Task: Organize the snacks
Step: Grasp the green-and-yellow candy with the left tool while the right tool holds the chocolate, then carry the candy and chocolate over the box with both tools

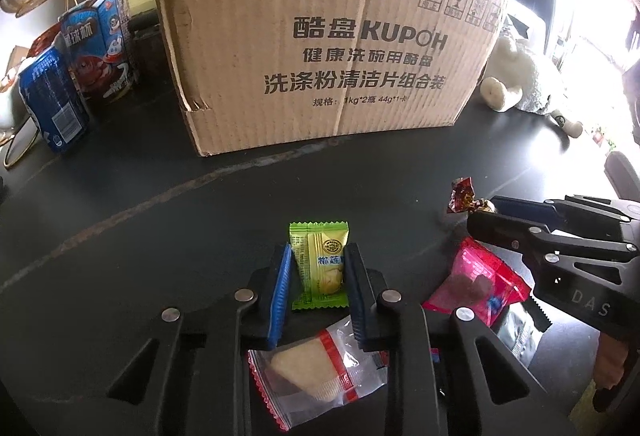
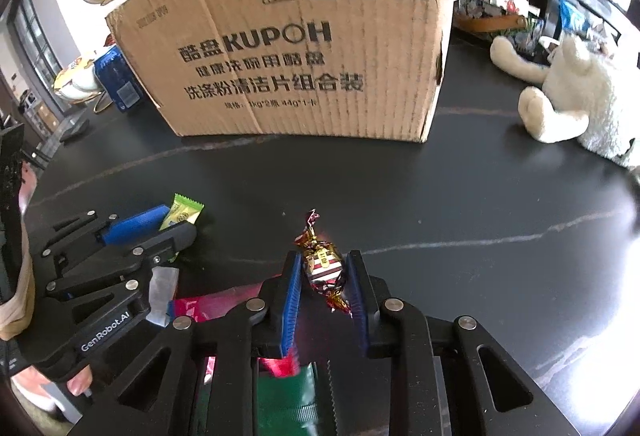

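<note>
Left hand-held gripper (image 1: 318, 268): pinching the green sachet (image 1: 320, 260) by its long sides, blue pads against both edges; the sachet stands on end above the worktop (image 1: 160, 220).
Right hand-held gripper (image 2: 323, 272): pinching the foil sweet (image 2: 322, 264) across its body, twisted ends free above and below.
Risk, sachet: the wrapper is slick and flat; held by soft edges alone it may buckle or slide out on the way to the box (image 1: 320, 48). Judged, not seen.
Risk, sweet: rounded and foil-wrapped, so it may roll between the pads and drop if the hold slackens.
Risk, crossing: the two grippers work close together; both heading for the box at once could knock them against each other.
Risk, box wall: tall and upright; a low carry could catch the rim, which is creased and torn at one corner.
Left behind: clear sachet (image 1: 316, 368) with a pale wedge, pink pack (image 1: 476, 284) and a silver pack lie under and beside the grippers, liable to be dragged.
Worktop: dark, glossy, pale veins across it.
Beside box: blue snack cartons (image 1: 80, 76) on one side, white plush toy (image 2: 576, 96) on the other.
Room: strong daylight from one side, white ornament on a gold stand, cluttered shelf behind the toy.
Person: fingertips only, at the left grip's handle.
</note>
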